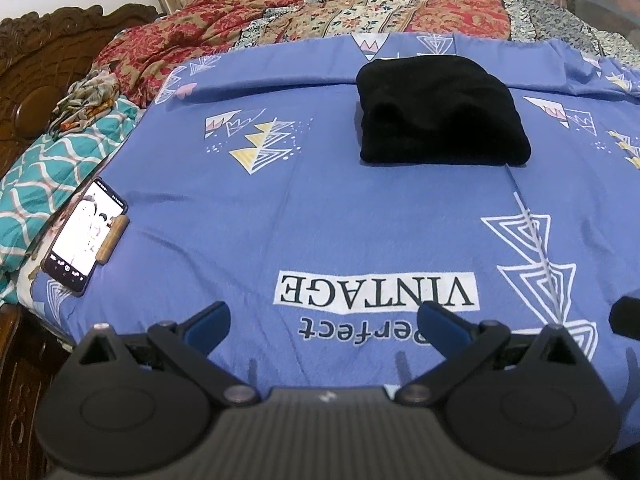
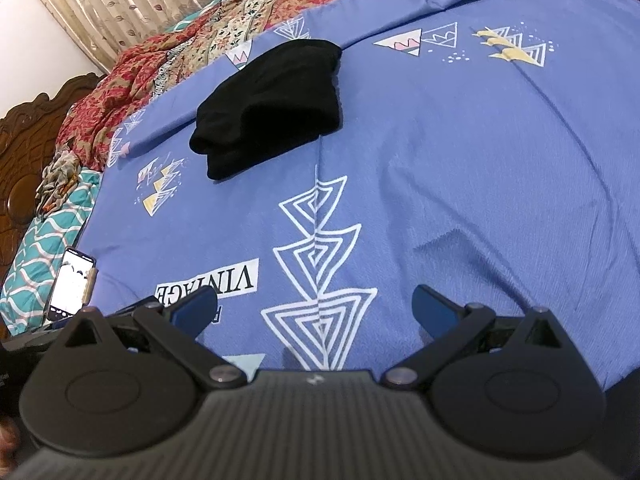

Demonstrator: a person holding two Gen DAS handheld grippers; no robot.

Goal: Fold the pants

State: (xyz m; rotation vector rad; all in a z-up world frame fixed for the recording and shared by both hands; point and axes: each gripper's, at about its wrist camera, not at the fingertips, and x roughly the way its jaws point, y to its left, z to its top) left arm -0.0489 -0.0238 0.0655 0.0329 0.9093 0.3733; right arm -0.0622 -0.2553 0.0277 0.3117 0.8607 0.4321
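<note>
- Fingers (image 1: pixel 208 322) of the left gripper (image 1: pixel 322 320) are spreading wide at the bottom of the left wrist frame, gripping nothing, hanging over the blue bedsheet (image 1: pixel 320 208).
- Fingers (image 2: pixel 196 306) of the right gripper (image 2: pixel 316 308) are likewise standing wide apart at the bottom of the right wrist frame, holding nothing.
- Black pants (image 1: pixel 438 112) are lying folded into a compact bundle on the sheet, upper right of centre in the left view and upper left of centre (image 2: pixel 272 104) in the right view, well apart from both grippers.
- A phone (image 1: pixel 84 234) with its screen glowing is resting at the sheet's left edge.
- A red patterned quilt (image 1: pixel 304 12) is lying bunched along the top of the frame.
</note>
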